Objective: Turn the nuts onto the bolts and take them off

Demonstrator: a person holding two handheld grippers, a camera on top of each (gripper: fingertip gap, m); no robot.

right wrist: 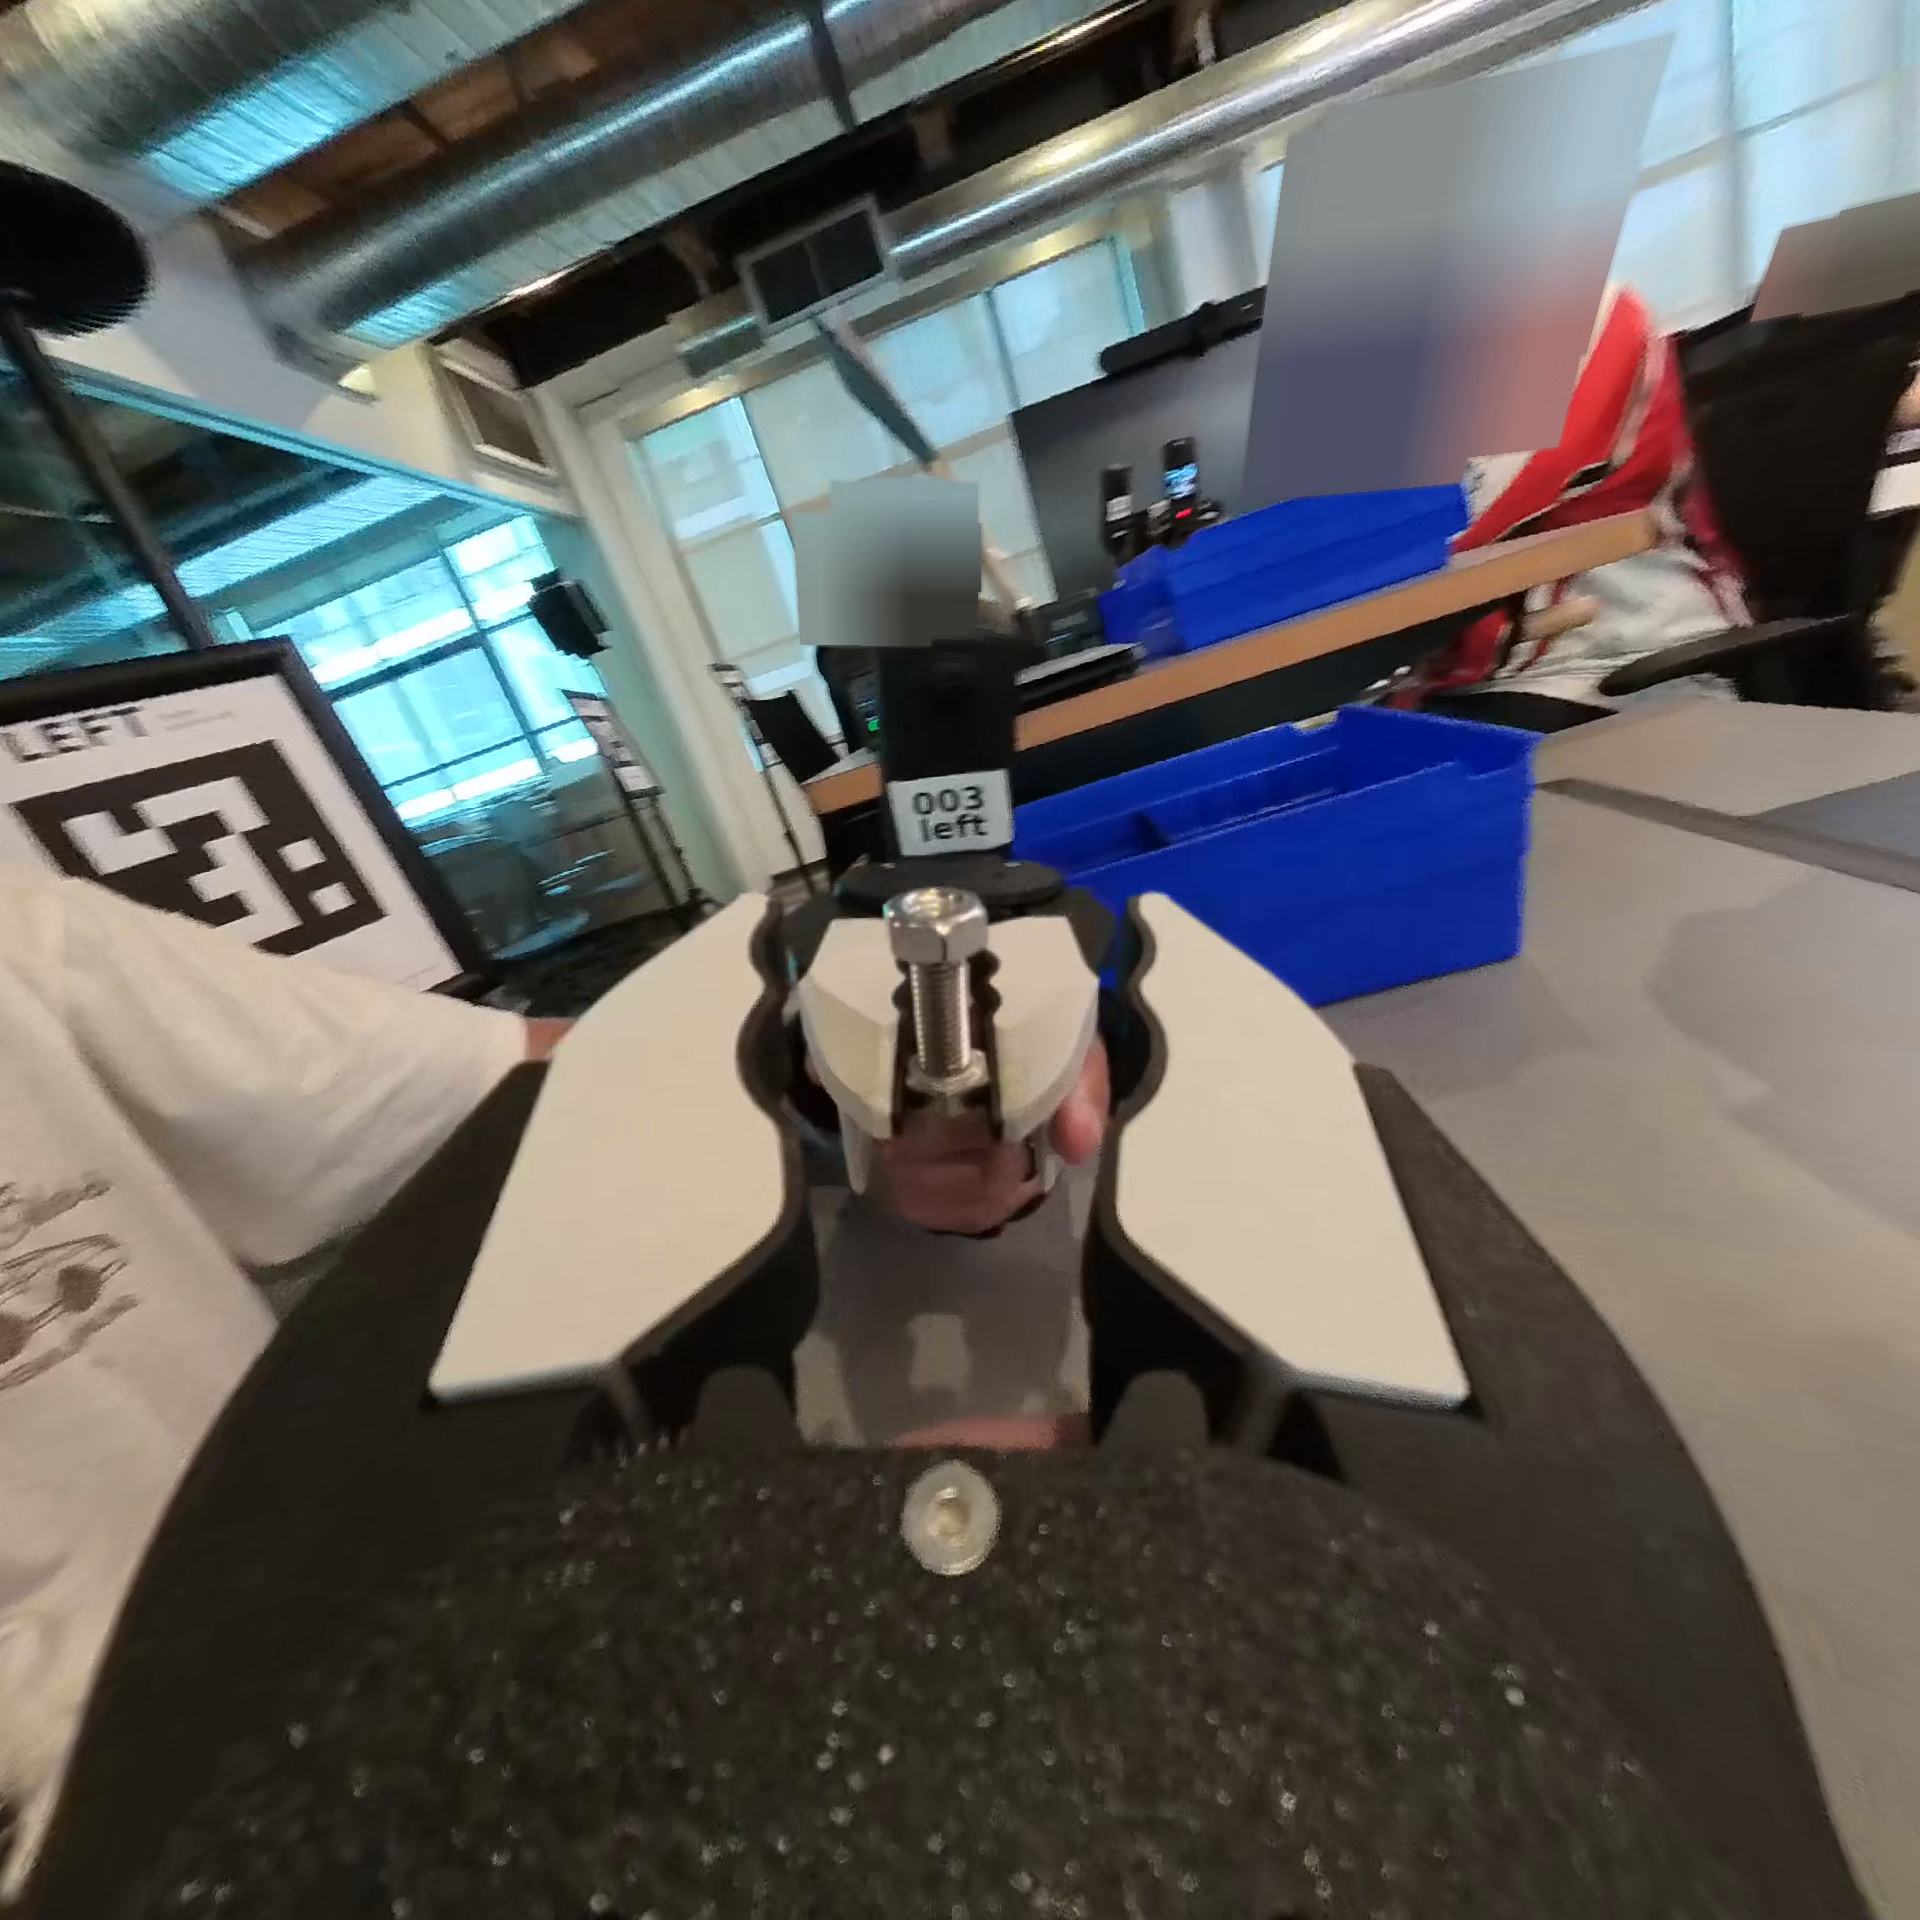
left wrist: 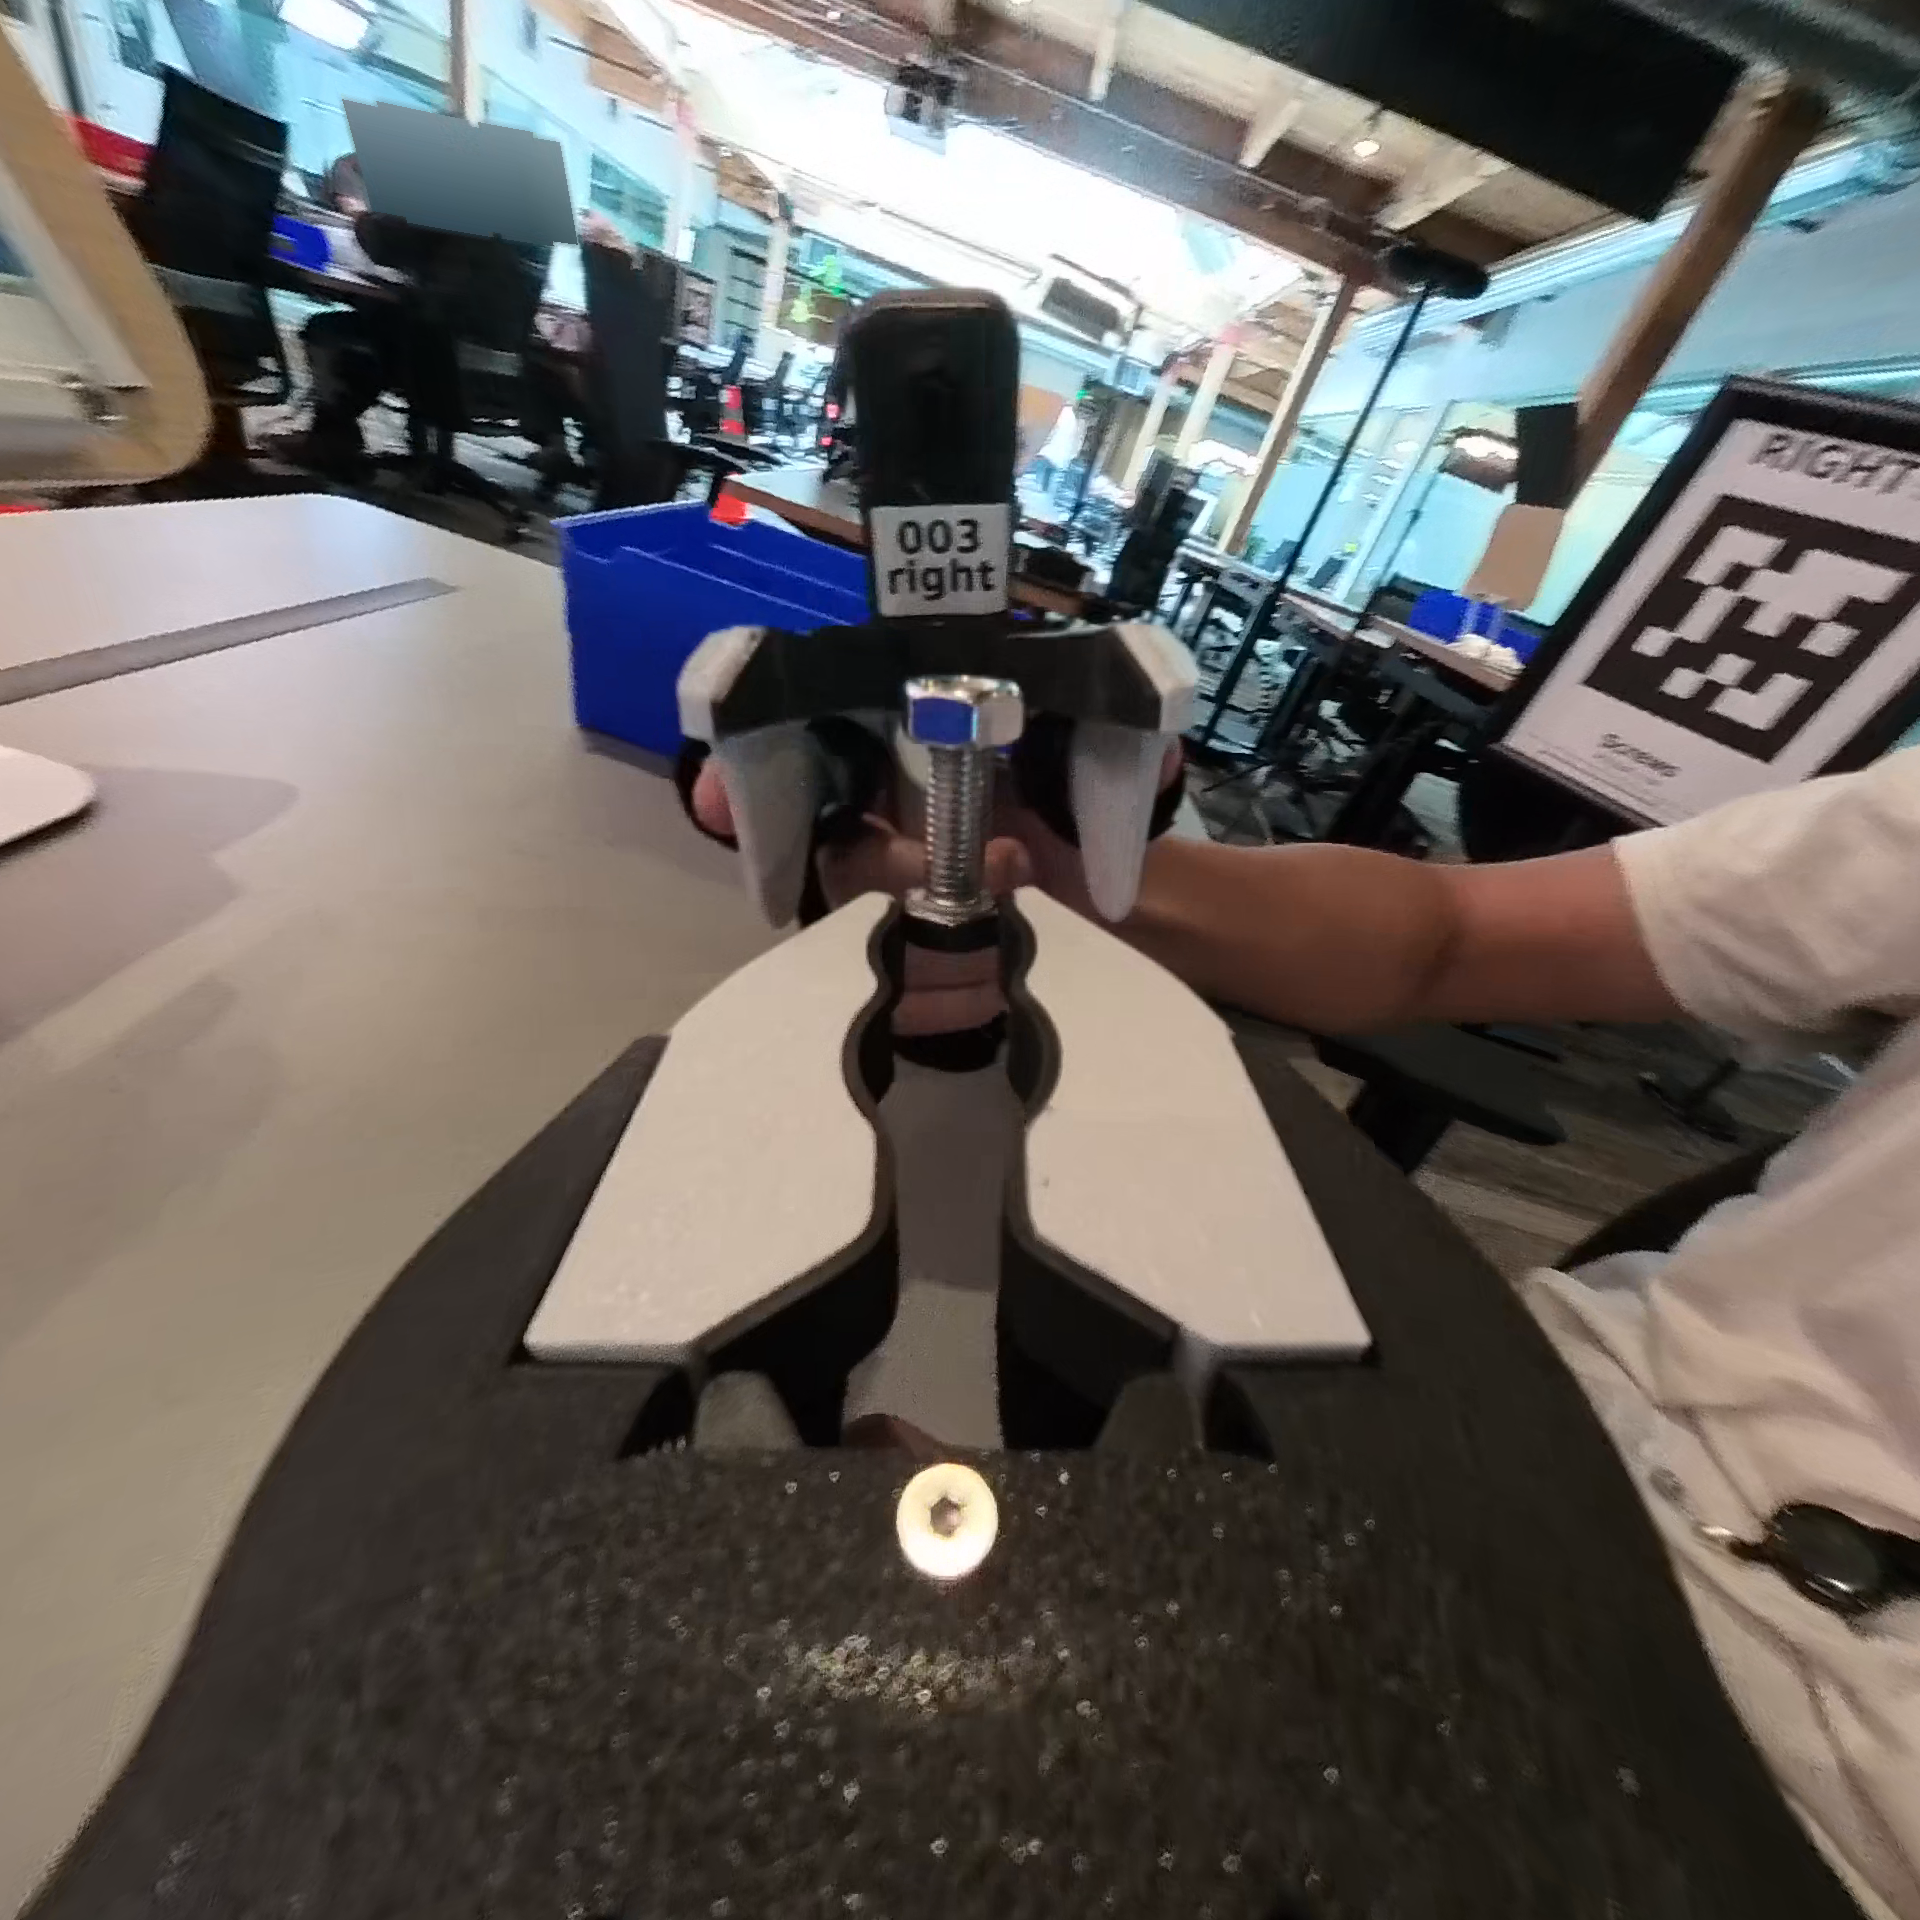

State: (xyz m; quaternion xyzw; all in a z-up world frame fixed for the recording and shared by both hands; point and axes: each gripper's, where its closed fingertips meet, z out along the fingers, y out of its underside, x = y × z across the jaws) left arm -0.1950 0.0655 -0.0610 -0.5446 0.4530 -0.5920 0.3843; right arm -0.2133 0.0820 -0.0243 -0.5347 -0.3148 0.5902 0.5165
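An open office with exposed ducts, wide windows and rows of desks and black chairs stretches behind a pale grey counter (left wrist: 312, 790). Left of centre in the left wrist view, a blue plastic bin (left wrist: 665, 613) stands on the counter's far part; in the right wrist view it sits to the right (right wrist: 1351, 842). At the room's edge stands a framed board with a black-and-white square marker (left wrist: 1745, 613), seen at the left of the right wrist view (right wrist: 197, 821).

In the middle of both views, a silver threaded steel bolt with a hexagonal head (left wrist: 956, 800) is held up above the counter, upright, head on top. The left tongs (left wrist: 951, 920), white-faced on black, are clamped together on its lower end, where a silver hexagonal nut (left wrist: 951, 902) sits just at their tips. The right wrist view shows the same grip from the opposite side, with the bolt (right wrist: 935, 997) rising out of the left tongs (right wrist: 940, 1112) and the nut (right wrist: 938, 1083) between the pinching tips.

The right tongs (left wrist: 940, 914) face them with white fingers (left wrist: 1112, 821) spread apart on either side of the bolt, touching nothing; in their own view (right wrist: 940, 935) the gap is as wide. A person's forearm in a white sleeve (left wrist: 1714, 894) reaches in from the right.
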